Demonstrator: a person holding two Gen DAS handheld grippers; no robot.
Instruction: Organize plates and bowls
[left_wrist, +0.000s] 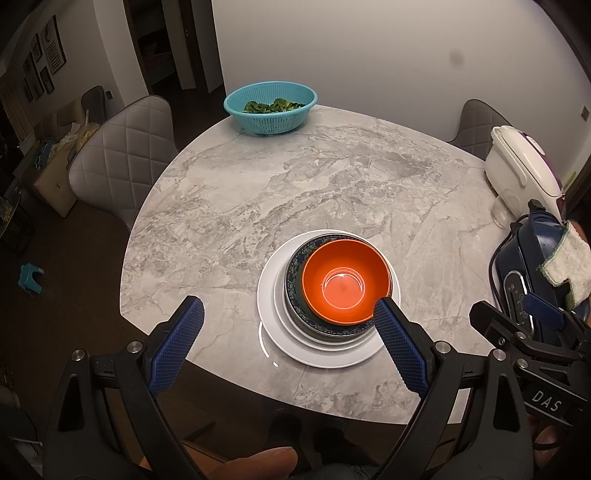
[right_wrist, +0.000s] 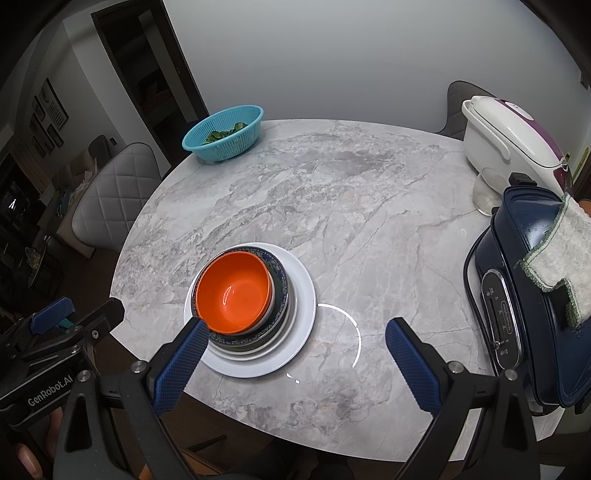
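Observation:
An orange bowl (left_wrist: 345, 282) (right_wrist: 234, 291) sits inside a dark blue patterned bowl (left_wrist: 295, 280) (right_wrist: 279, 286), which rests on stacked white plates (left_wrist: 269, 295) (right_wrist: 301, 295) near the front of the marble table (left_wrist: 295, 177) (right_wrist: 351, 206). My left gripper (left_wrist: 290, 314) hovers open above the table's near edge, its right finger just in front of the stack. My right gripper (right_wrist: 297, 332) is open too, its left finger over the stack's near left rim. Neither holds anything. Each gripper shows at the edge of the other's view.
A teal colander (left_wrist: 271, 107) (right_wrist: 225, 134) with greens stands at the far edge. At the right are a white rice cooker (left_wrist: 521, 162) (right_wrist: 506, 136), a glass (right_wrist: 485, 195), and a navy appliance (left_wrist: 524, 269) (right_wrist: 517, 295) with a cloth (right_wrist: 561, 254) on it. Grey chairs (left_wrist: 122, 162) surround the table.

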